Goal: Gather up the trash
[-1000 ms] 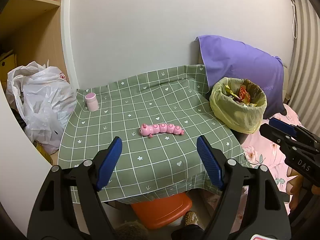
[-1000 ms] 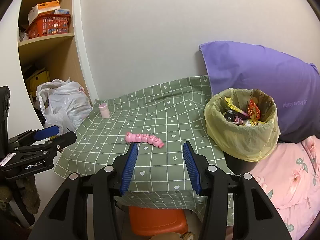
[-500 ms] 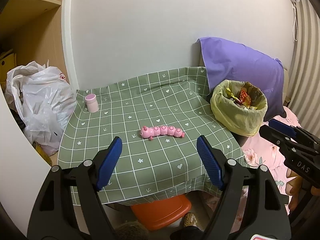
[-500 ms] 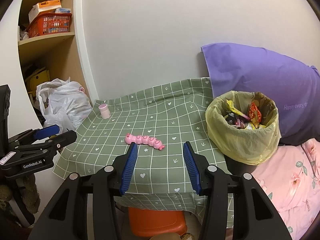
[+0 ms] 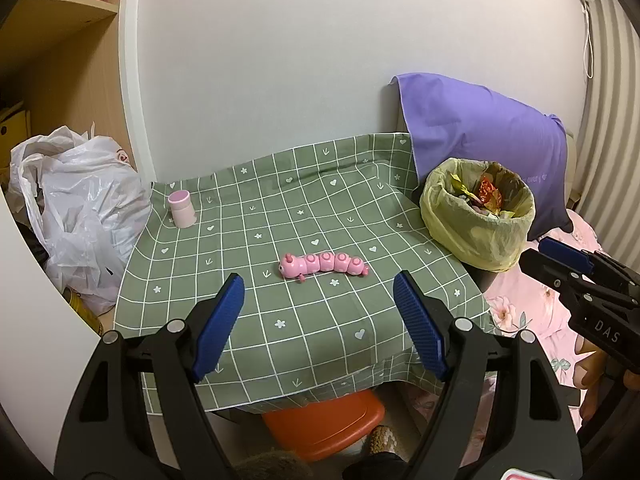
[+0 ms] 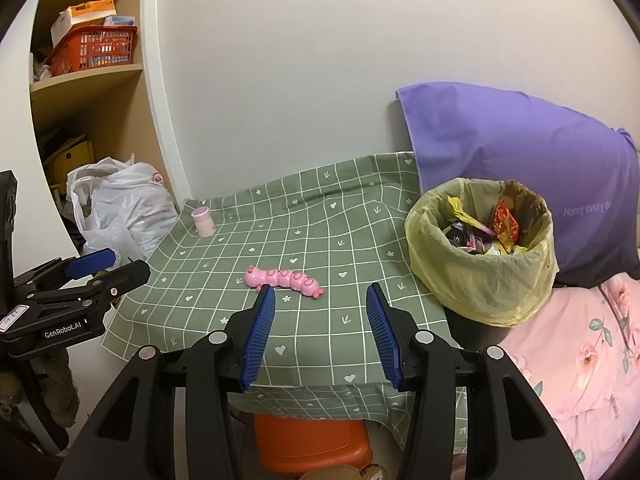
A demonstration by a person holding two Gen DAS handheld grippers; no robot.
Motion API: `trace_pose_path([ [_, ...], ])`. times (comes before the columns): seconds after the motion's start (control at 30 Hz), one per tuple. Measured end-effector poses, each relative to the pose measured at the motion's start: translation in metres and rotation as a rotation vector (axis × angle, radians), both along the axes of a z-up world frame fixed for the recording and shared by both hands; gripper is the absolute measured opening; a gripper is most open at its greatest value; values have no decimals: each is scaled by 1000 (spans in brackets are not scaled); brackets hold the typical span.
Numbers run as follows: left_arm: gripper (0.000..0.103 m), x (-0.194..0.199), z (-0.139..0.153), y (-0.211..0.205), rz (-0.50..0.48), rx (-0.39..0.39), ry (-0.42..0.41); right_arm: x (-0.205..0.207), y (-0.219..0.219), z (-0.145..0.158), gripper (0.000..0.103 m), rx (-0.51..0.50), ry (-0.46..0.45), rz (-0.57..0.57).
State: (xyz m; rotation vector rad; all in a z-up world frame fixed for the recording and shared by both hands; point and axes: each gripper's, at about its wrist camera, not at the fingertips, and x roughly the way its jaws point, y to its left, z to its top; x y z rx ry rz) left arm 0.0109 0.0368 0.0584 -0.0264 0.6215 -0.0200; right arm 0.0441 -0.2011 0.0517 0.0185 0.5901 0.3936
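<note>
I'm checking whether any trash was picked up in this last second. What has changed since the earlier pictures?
Almost nothing. Both views drift back very slightly; nothing was gripped or released. The left gripper and right gripper stay open and empty above the near table edge. The pink caterpillar toy, pink cup and lined trash bin sit where they were on the green checked cloth.

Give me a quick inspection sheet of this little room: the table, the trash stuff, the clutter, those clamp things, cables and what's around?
Surface: green checked cloth covers table.
Job's things: bin, yellow liner, wrappers inside, at table's right.
Clutter: pink caterpillar toy mid-cloth; pink cup upright, far left corner.
Grippers: left gripper and right gripper open, empty, apart from everything.
Cables: white cord on wall.
Surroundings: plastic bag, purple pillow, shelf basket, orange stool.
</note>
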Motion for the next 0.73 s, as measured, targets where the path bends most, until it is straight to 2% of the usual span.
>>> trace_pose_path([
  [0.43, 73, 5, -6, -6, -32, 2, 8, 8, -6, -5, 45, -6, 22, -20],
  [0.6, 73, 32, -32, 13, -10, -45, 113, 34, 5, -16, 45, -45, 55, 15],
  [0.7, 73, 68, -61, 42, 53, -85, 202, 68, 14, -26, 45, -53, 84, 69],
  [0.73, 73, 88, -74, 60, 103, -96, 222, 82, 19, -31, 50, -54, 98, 96],
])
